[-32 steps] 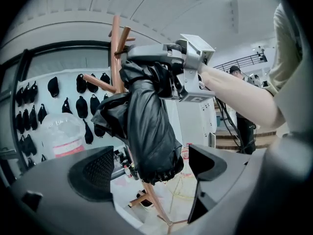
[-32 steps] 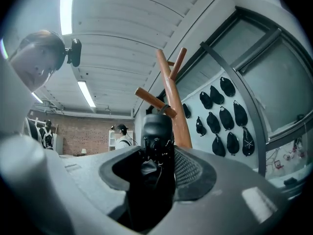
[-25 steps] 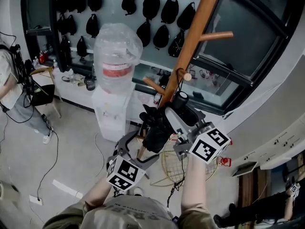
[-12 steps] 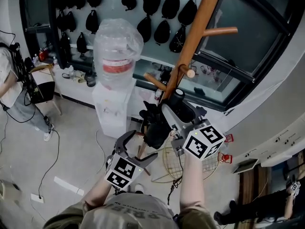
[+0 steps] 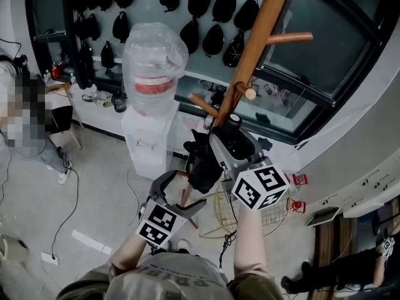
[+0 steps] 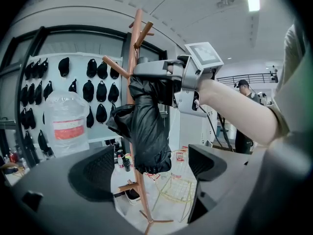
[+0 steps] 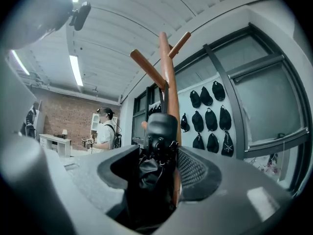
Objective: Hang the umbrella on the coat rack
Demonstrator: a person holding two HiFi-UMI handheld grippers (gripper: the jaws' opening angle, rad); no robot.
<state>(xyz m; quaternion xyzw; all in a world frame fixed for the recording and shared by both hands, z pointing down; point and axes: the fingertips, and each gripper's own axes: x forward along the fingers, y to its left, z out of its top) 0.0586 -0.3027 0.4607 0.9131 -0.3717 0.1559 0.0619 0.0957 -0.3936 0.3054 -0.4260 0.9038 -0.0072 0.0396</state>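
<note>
Far left of the head view, the person (image 5: 25, 127) by the wall is in the same spot as a second ago. The water cooler (image 5: 152, 99) sits a touch higher in the frame than before, but that's just the view tipping.

Lower middle, the left tongs (image 5: 180, 191) have barely budged. They're spread wide with nothing in them, hovering just under the bottom end of the umbrella (image 5: 203, 170).

The umbrella is folded up, black, and hangs right against the pole of the coat rack (image 5: 253, 49), same place as earlier. Its handle is just below the short peg (image 5: 245, 93), and a thin cord (image 5: 236, 102) runs from the handle up to that peg.

Right of centre, the right tongs (image 7: 159, 170) are around the umbrella's top end and are opening. The umbrella is still between them, but a sliver of the pole now shows between it and one pad. Their marker cube (image 5: 259, 187) has slid a bit left in the frame and rolled since a second ago.
</note>
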